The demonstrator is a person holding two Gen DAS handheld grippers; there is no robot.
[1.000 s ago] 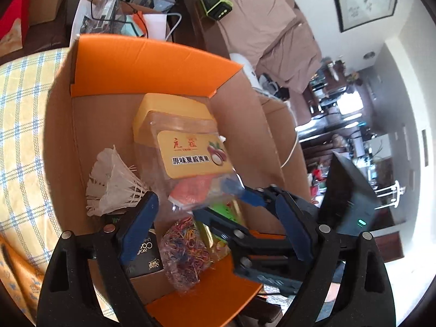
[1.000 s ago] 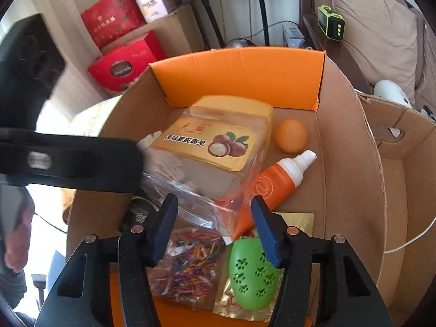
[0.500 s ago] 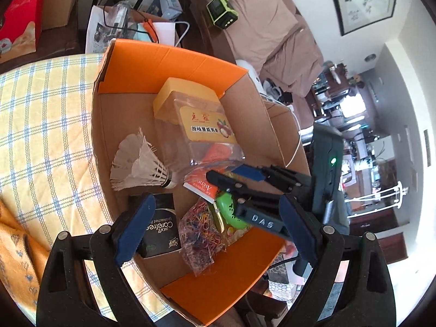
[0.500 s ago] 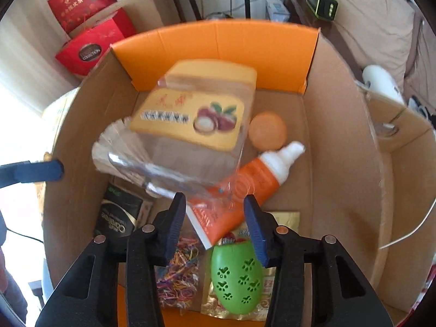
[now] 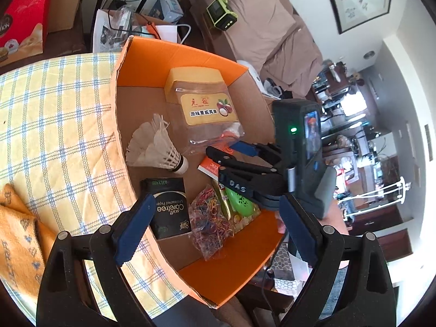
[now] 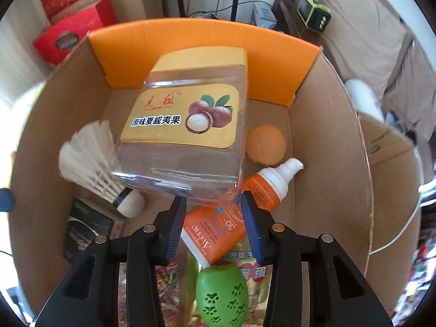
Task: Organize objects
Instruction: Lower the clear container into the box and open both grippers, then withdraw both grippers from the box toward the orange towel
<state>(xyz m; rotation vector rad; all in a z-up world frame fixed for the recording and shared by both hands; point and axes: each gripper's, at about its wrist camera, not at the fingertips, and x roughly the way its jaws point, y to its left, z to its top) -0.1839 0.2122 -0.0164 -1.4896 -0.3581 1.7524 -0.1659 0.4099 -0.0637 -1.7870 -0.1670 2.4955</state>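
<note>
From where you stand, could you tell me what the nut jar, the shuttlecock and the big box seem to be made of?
Nut jar: apparently clear glossy plastic, see-through body with highlights, opaque yellow lid.
Shuttlecock: white skirt looks like real feathers, separate vanes with frayed tips; pale base, cork or foam, cannot tell.
Box: cardboard, matte brown walls, flaps with a smooth orange face.

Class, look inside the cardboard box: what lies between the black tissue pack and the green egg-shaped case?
In the left wrist view, a clear bag of coloured rubber bands lies between the black tissue pack and the green egg-shaped case.
</note>
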